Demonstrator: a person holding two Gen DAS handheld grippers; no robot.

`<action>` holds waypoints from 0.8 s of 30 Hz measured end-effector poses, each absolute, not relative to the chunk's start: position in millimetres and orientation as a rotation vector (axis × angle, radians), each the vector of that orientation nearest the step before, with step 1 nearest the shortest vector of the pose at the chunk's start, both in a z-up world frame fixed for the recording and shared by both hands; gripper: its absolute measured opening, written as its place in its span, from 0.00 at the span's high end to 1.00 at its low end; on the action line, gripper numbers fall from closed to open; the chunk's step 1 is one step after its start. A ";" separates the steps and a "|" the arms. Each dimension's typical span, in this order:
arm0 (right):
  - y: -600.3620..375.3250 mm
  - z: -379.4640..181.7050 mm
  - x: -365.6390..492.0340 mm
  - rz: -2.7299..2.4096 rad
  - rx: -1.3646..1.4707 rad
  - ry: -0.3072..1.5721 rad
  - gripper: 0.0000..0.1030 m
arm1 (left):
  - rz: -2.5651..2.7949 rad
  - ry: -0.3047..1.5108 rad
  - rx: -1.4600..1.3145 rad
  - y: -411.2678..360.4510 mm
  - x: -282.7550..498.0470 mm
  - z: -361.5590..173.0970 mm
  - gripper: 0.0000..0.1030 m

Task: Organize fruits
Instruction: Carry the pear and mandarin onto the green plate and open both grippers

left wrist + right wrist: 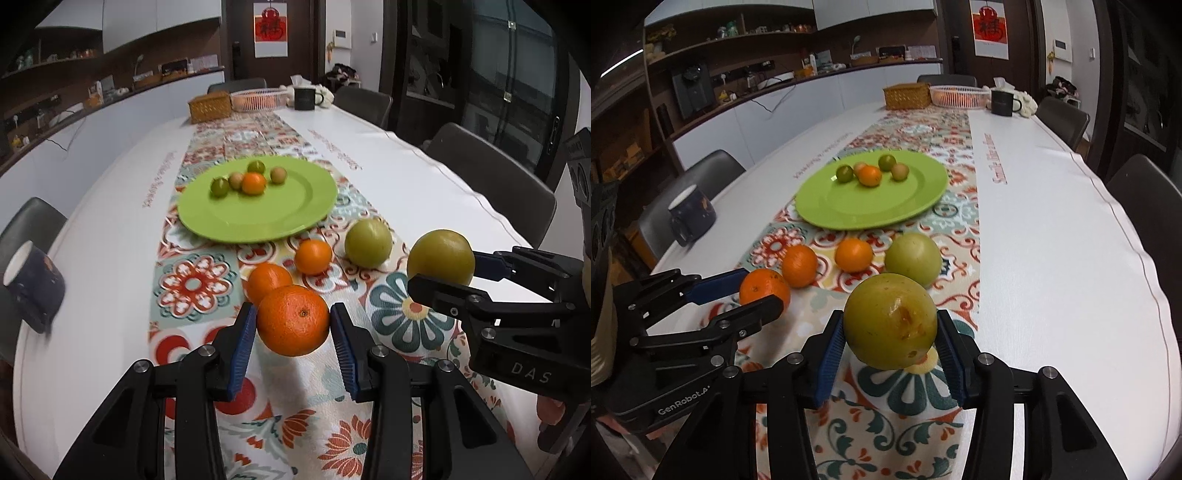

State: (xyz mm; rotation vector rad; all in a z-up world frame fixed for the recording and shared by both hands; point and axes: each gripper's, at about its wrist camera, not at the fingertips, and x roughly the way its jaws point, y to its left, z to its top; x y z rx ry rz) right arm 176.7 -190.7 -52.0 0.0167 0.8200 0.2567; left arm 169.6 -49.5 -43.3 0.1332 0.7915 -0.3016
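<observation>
My left gripper (293, 321) is shut on a large orange (293, 319), held just above the patterned runner; it also shows in the right wrist view (764, 288). My right gripper (890, 332) is shut on a yellow-green apple (890, 321), seen in the left wrist view (440, 257) to the right. A green plate (288, 214) lies ahead with several small fruits on its far part. Two smaller oranges (269, 278) (313, 256) and a second green apple (368, 242) lie on the runner between the grippers and the plate.
A dark mug (35, 286) stands at the table's left edge. A wicker box (209, 107), a white basket (258, 99) and a black mug (304, 98) stand at the far end. Chairs line both sides of the white table (424, 177).
</observation>
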 end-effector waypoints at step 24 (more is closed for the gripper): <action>-161.3 6.0 223.1 0.295 0.002 0.728 0.52 | -0.249 0.689 0.151 -23.0 216.8 9.6 0.60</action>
